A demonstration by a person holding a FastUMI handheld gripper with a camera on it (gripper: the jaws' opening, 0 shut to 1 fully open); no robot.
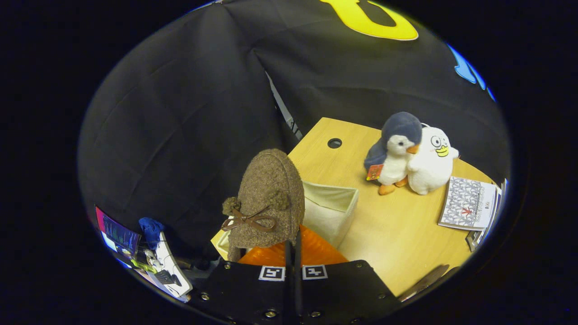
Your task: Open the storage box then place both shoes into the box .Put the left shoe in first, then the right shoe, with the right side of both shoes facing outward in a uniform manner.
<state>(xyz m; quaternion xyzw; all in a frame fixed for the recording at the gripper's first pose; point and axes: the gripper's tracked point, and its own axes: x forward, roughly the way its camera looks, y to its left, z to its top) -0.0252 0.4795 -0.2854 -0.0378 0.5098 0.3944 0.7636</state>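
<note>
**Shoe held up over the open box**

From my remote seat I see the gripper (293, 253) at the bottom centre of the frame with its two fingers drawn tight together, only a thin slit between them. They are clamped on the rim of a brown fuzzy shoe (266, 203), which stands toe-up just left of centre, its lining a bright orange where it meets the fingers. A small brown bow with two pompoms sits across the shoe's front.

Directly behind the shoe, toward the middle of the frame, I see the storage box (332, 205), a cream fabric bin with its top open and its inside pale. The shoe hides the box's left part, so I cannot tell whether the shoe touches it.

The box rests on a light wooden table (397, 234) that fills the lower right. A round cable hole (334, 143) lies near the table's far corner, above the box. In the right of the frame stand two plush toys touching each other: a grey-and-white penguin (395, 151) and a white duck (431, 160). Just right of them, near the table edge, lies a patterned booklet (467, 203).

At the lower left I see clutter with a blue cloth (151, 228).
</note>
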